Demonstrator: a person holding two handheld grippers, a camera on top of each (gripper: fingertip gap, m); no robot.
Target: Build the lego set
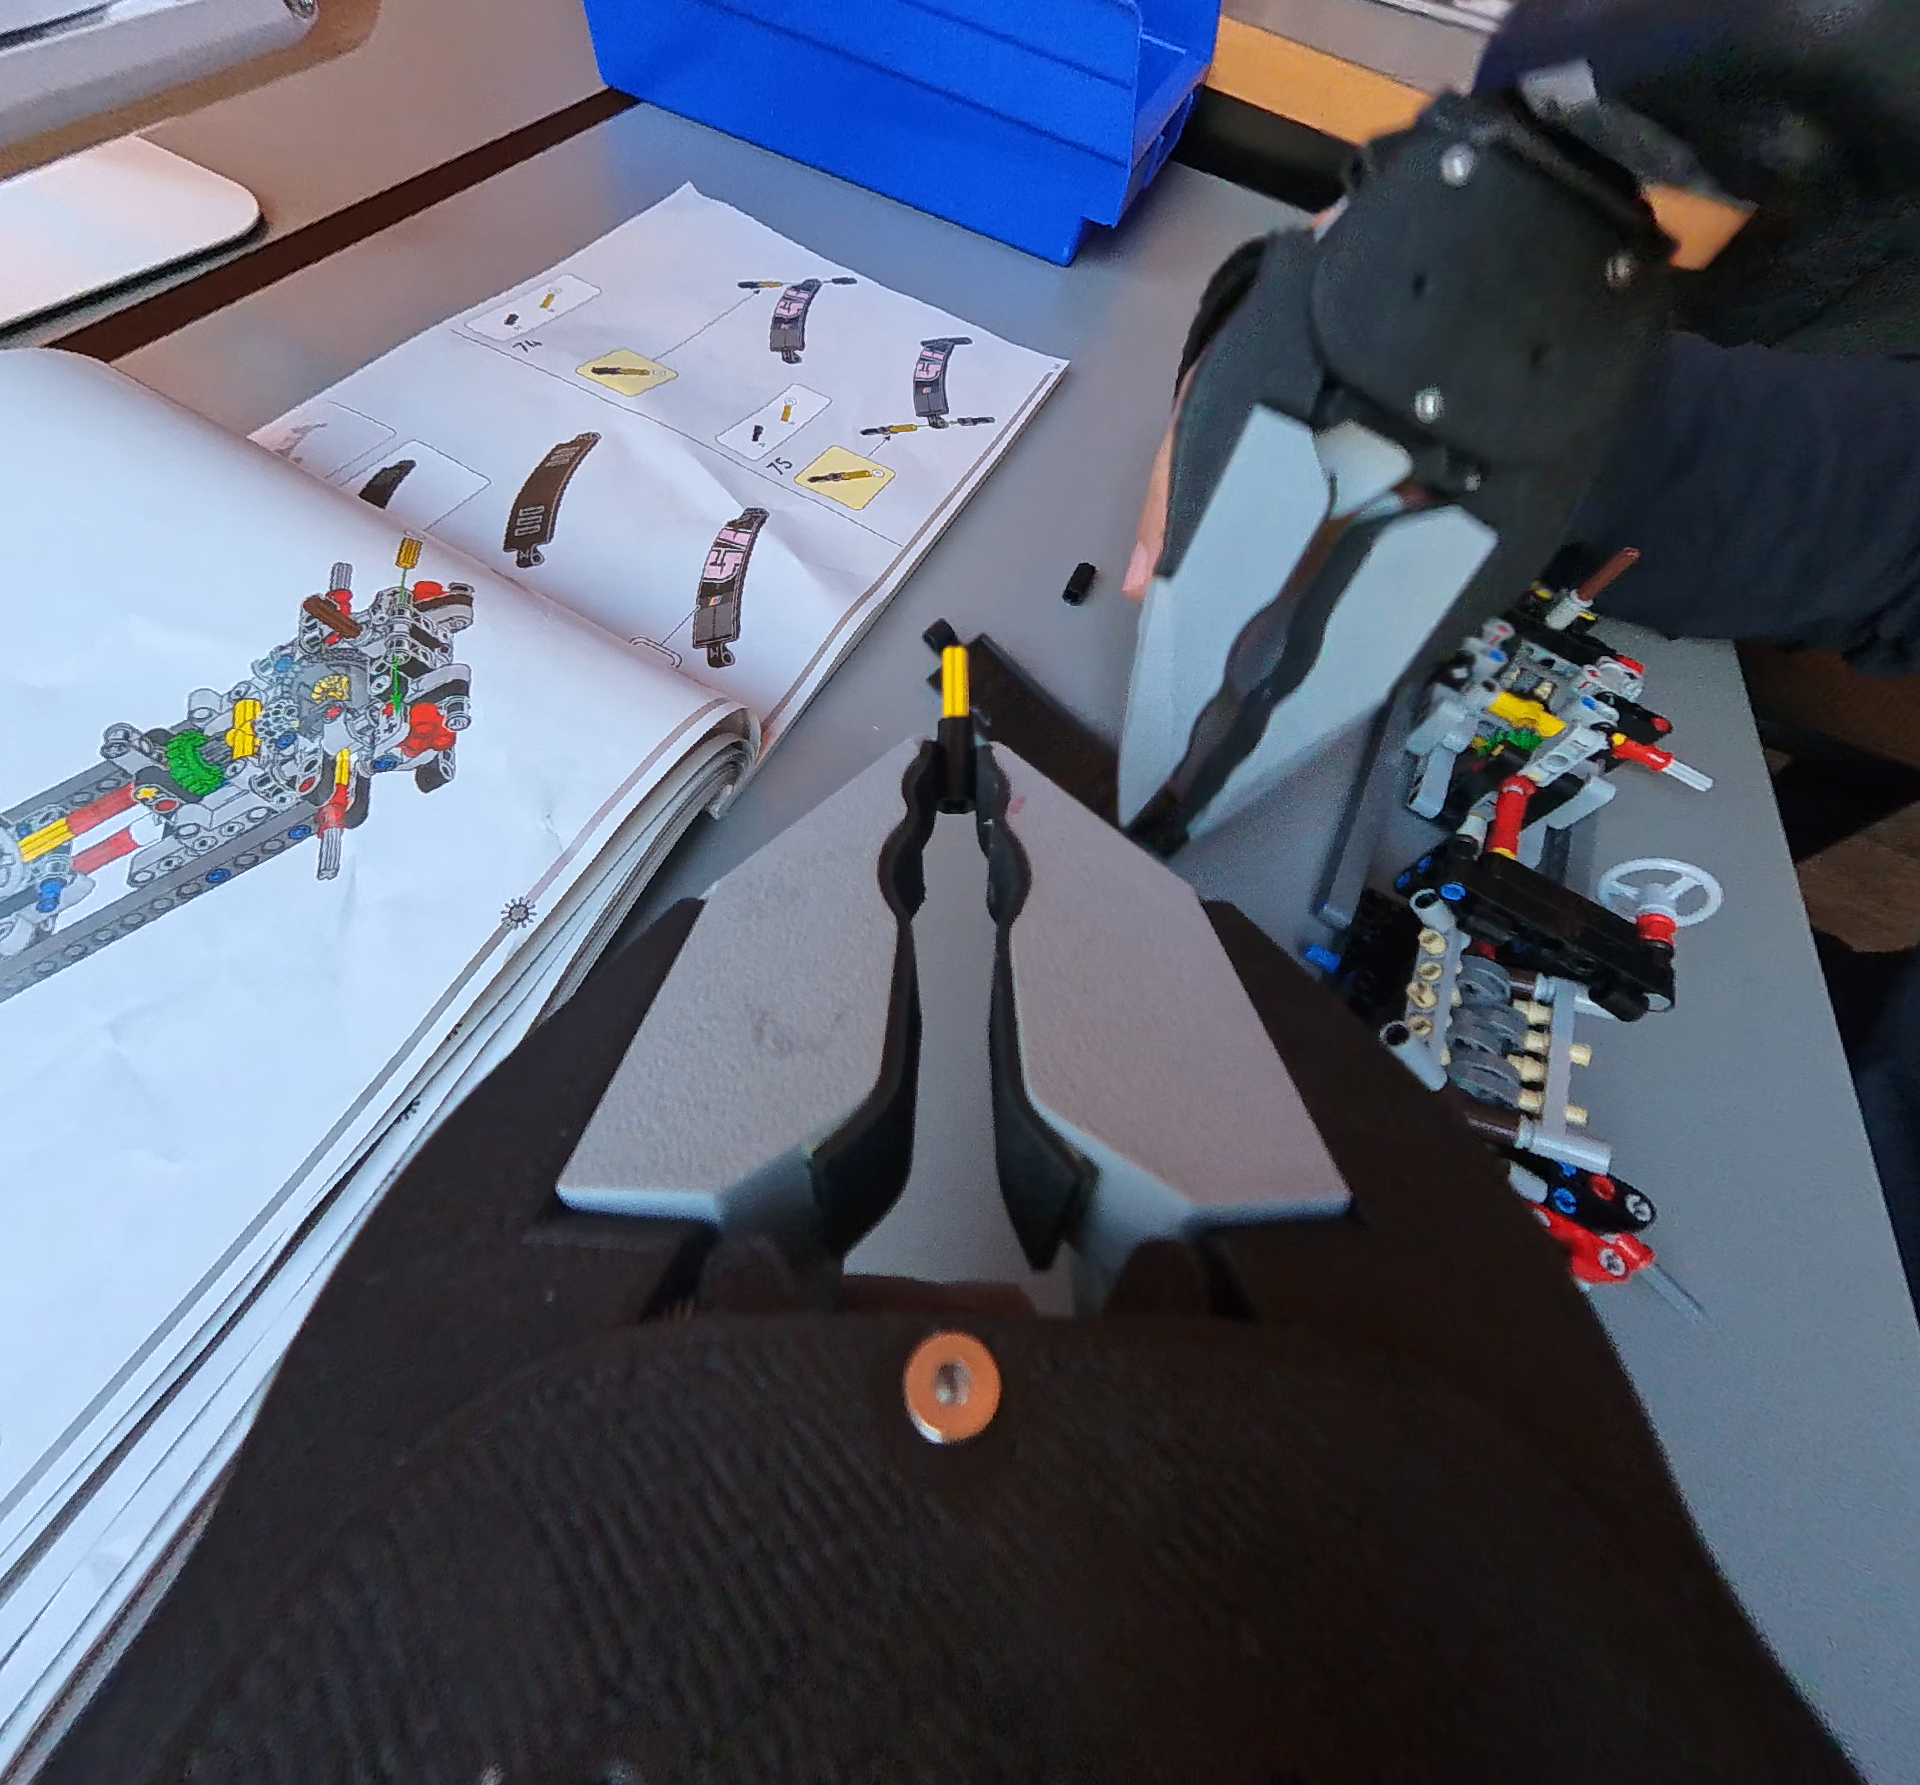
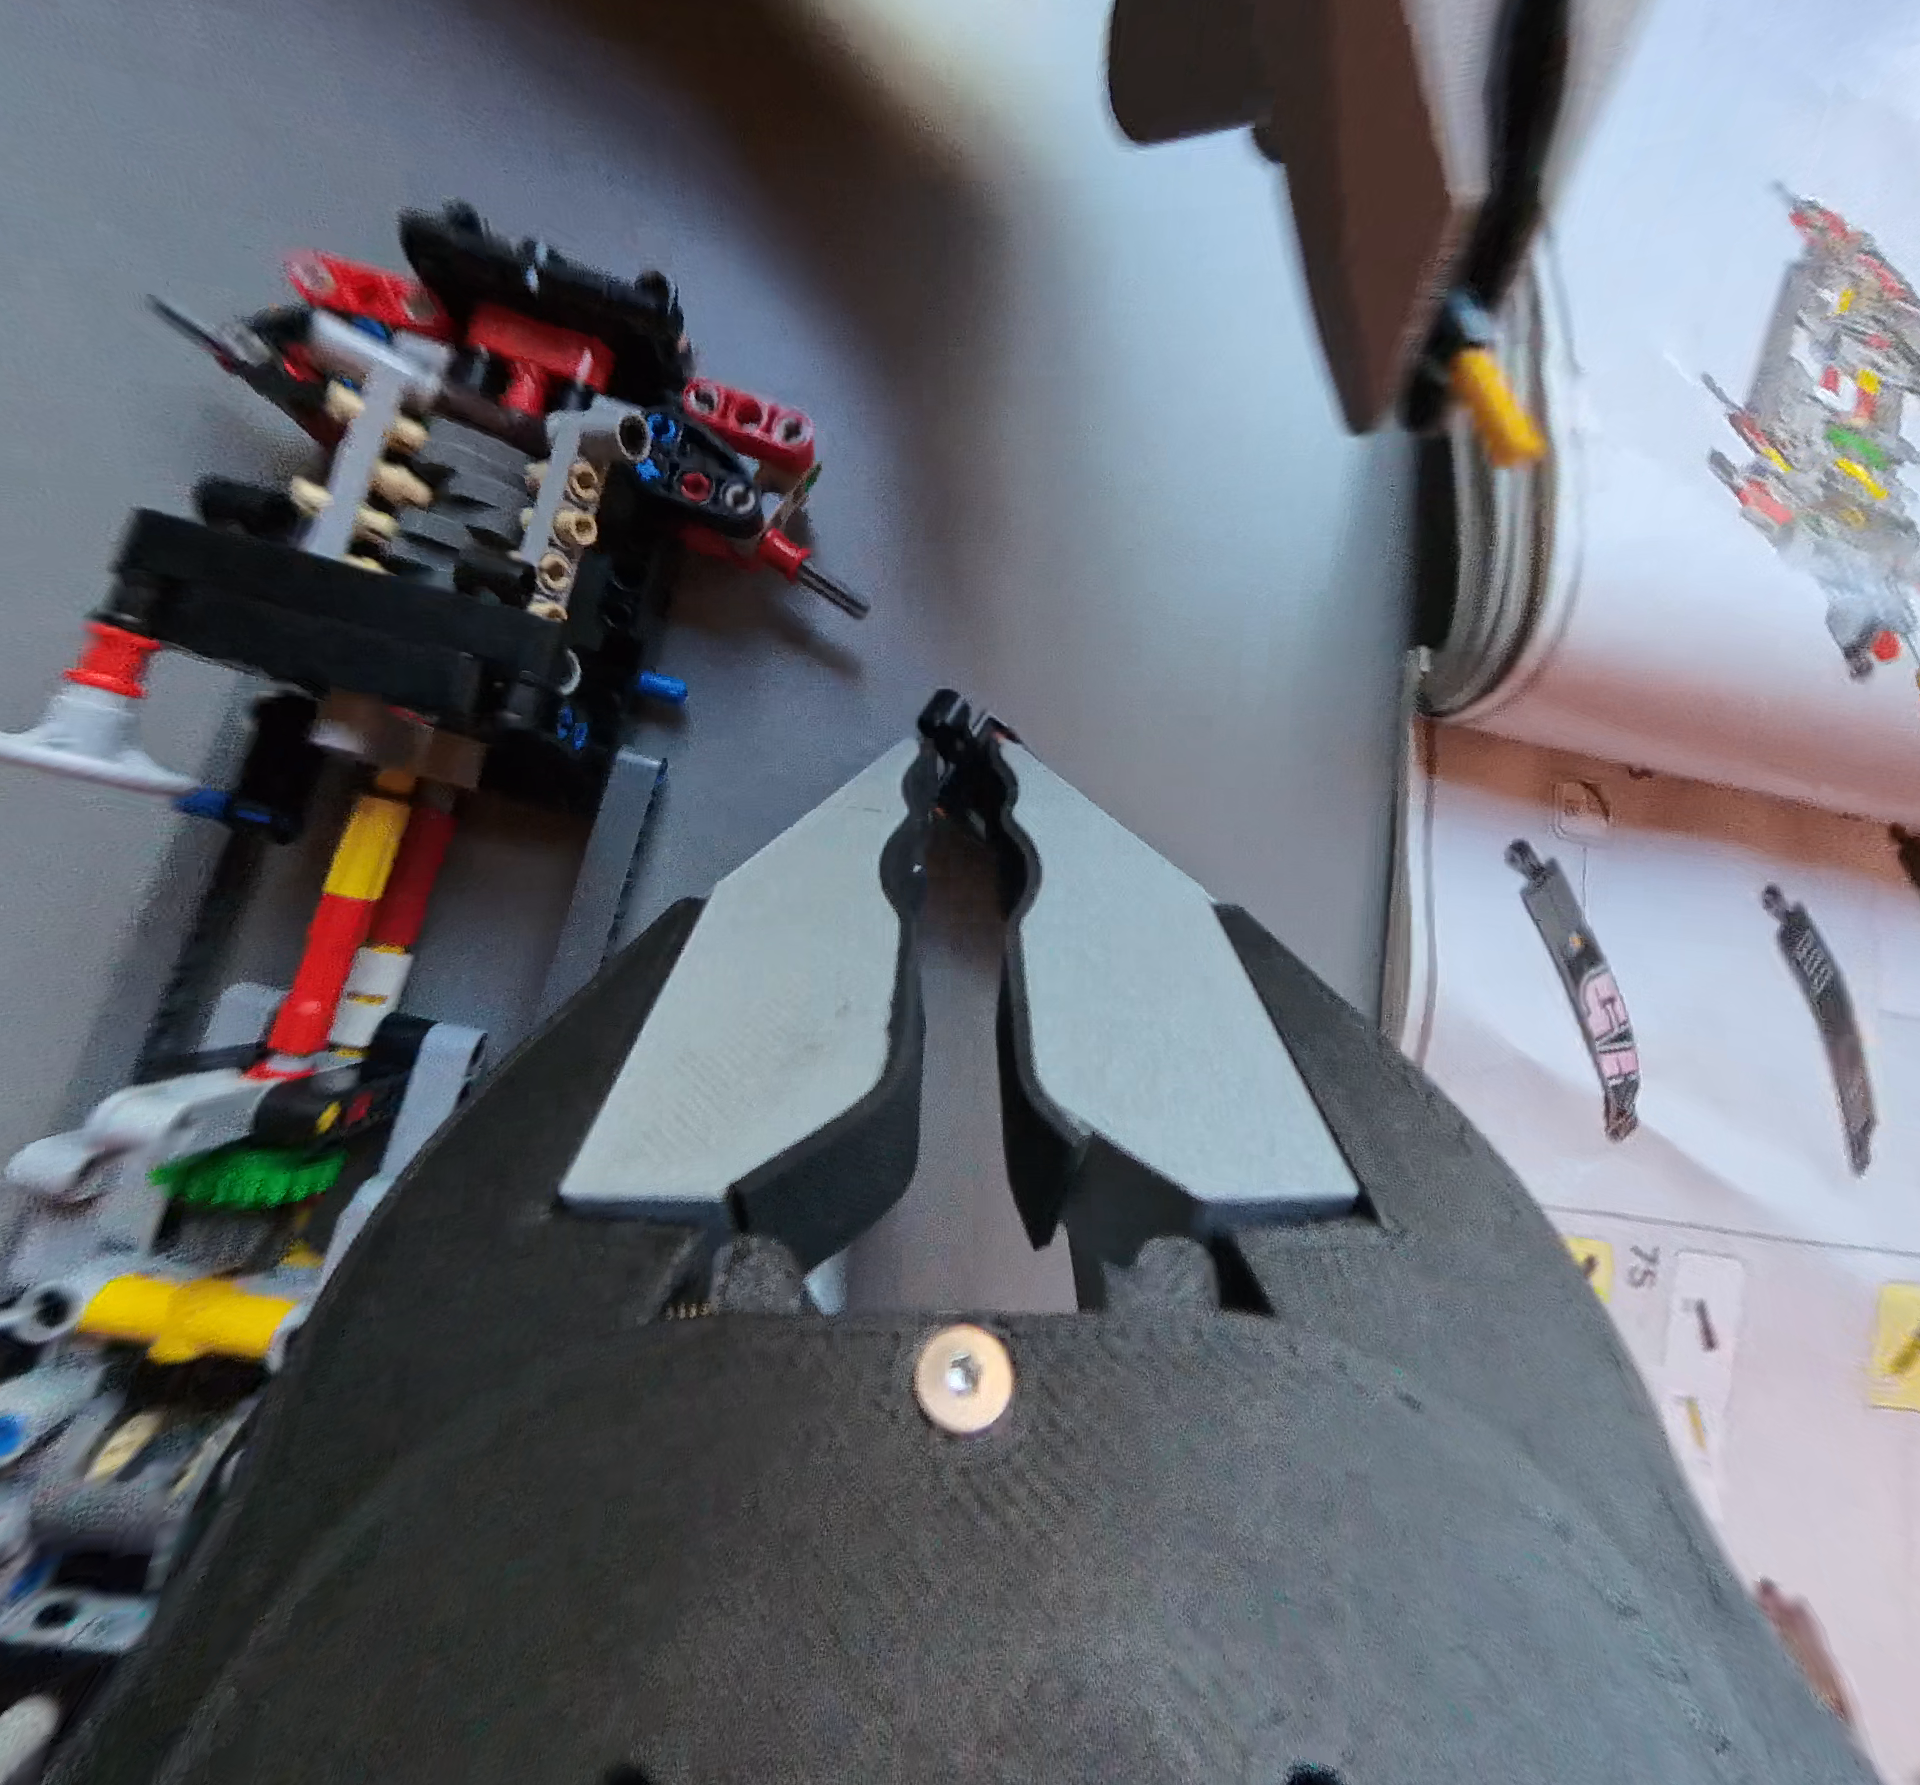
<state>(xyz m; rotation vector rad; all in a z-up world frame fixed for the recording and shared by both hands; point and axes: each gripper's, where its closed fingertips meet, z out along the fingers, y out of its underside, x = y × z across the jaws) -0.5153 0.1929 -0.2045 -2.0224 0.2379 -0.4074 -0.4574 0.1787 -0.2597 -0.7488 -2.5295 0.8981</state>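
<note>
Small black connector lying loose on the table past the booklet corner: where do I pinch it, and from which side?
The black connector is a short tube lying on its side. Probably best from above, pads across its round sides at mid-length, coming from the booklet side; a hand sits close on the other.

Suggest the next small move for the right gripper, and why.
Probably bring the right gripper across toward the left gripper and line up tips. The right is shut on a small black connector; the left is shut on the black end of a yellow axle, whose free end points outward. The open manual pictures those two parts joined.
</note>
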